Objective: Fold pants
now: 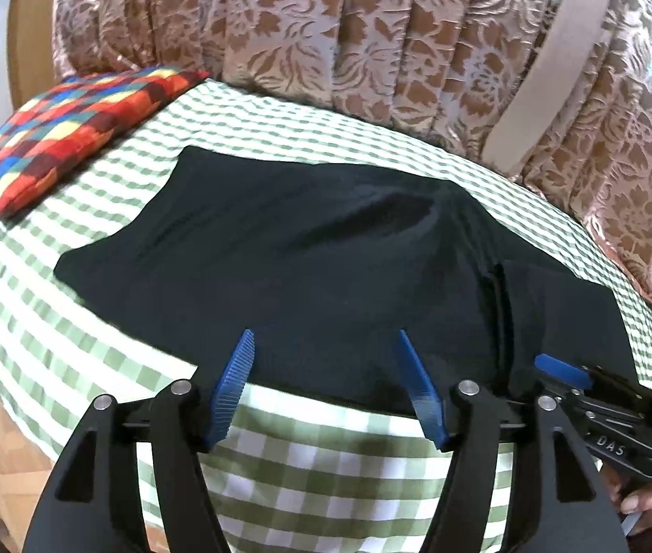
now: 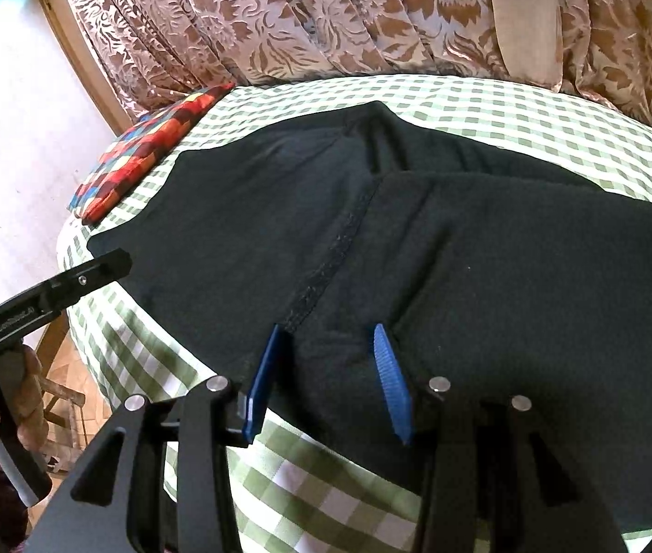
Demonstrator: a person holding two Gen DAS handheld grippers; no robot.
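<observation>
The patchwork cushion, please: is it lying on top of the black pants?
No, the patchwork cushion lies on the green checked cloth, apart from the black pants.

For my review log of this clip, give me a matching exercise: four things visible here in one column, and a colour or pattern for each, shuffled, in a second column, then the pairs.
Things:
1. pants
2. cushion
3. bed cover
4. curtain

Looks:
A. green and white checks
B. brown floral pattern
C. plain dark cloth
D. multicoloured blocks of red, blue and yellow

Pairs: 1-C, 2-D, 3-A, 4-B
</observation>
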